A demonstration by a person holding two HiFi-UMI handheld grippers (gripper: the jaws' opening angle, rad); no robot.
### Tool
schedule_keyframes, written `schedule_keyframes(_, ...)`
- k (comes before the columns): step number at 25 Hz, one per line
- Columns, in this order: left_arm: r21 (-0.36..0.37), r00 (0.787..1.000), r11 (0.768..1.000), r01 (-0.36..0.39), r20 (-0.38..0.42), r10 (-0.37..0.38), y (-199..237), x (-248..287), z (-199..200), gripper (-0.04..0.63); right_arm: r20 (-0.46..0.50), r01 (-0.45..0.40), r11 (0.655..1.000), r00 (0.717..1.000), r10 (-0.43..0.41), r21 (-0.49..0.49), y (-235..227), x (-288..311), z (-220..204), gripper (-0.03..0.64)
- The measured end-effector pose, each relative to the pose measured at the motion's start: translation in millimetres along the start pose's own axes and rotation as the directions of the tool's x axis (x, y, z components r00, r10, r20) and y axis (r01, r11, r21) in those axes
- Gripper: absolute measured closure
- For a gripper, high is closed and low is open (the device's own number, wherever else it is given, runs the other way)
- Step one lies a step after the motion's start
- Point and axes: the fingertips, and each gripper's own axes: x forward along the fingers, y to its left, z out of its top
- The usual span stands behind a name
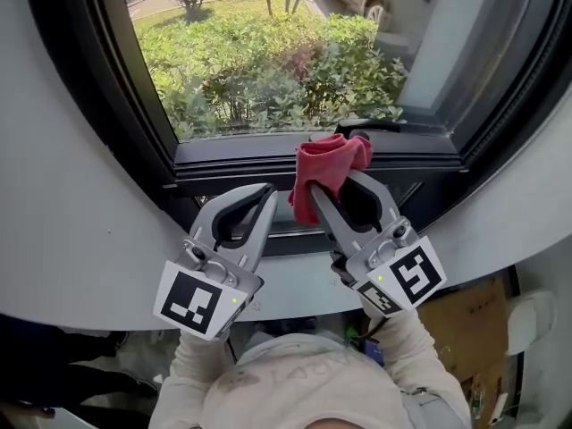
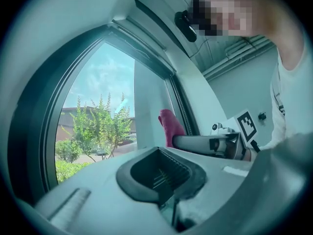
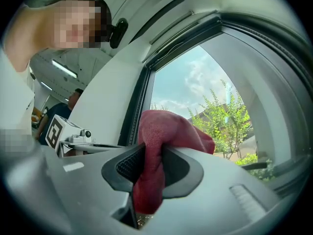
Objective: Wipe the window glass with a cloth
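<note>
The window glass (image 1: 268, 52) fills the top of the head view, with green shrubs outside. A red cloth (image 1: 331, 159) is bunched at the bottom edge of the pane, over the dark frame (image 1: 232, 164). My right gripper (image 1: 332, 180) is shut on the cloth (image 3: 164, 131), which bulges out above the pads and hangs down between them. My left gripper (image 1: 266, 195) sits just left of it, below the frame, jaws together with nothing between them. In the left gripper view the cloth (image 2: 169, 126) and the right gripper (image 2: 205, 143) show to the right.
A dark window handle (image 1: 371, 126) lies on the frame just right of the cloth. A white curved wall (image 1: 71, 195) surrounds the window. A cardboard box (image 1: 465, 324) stands low at the right. The person's sleeves and torso fill the bottom of the head view.
</note>
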Motion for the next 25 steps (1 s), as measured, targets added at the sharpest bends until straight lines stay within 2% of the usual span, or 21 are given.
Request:
schedule_keyframes(4,0.000,1.000,1.000,0.001,0.011,-0.001,-0.7,-0.4,1.5,0.595,0.022,-0.004,1.000,1.000,0.004,-0.011,-1.2,-2.0,11.0,0.502)
schedule_keyframes(10,0.008,1.000,1.000,-0.008,0.007,0.008,-1.5,-3.8,5.2,0.595,0.010,0.003,1.000,1.000,-0.004,0.019,0.2,-5.0,4.2,0.502)
schedule_keyframes(13,0.007,0.999,1.000,-0.028,-0.031,0.028,0.8,-6.8,1.9,0.595,0.011,-0.001,1.000,1.000,0.001,0.018,1.7,-4.5,4.7,0.502)
schedule_keyframes(17,0.015,1.000,1.000,-0.019,0.012,0.019,-2.0,-6.9,8.7,0.595,0.014,-0.008,1.000,1.000,0.007,0.018,3.0,-5.5,6.3,0.503)
schedule_keyframes(25,0.015,1.000,1.000,-0.013,0.020,0.013,-4.7,-5.0,9.5,0.595,0.016,-0.009,1.000,1.000,0.008,0.016,5.3,-8.8,6.4,0.503)
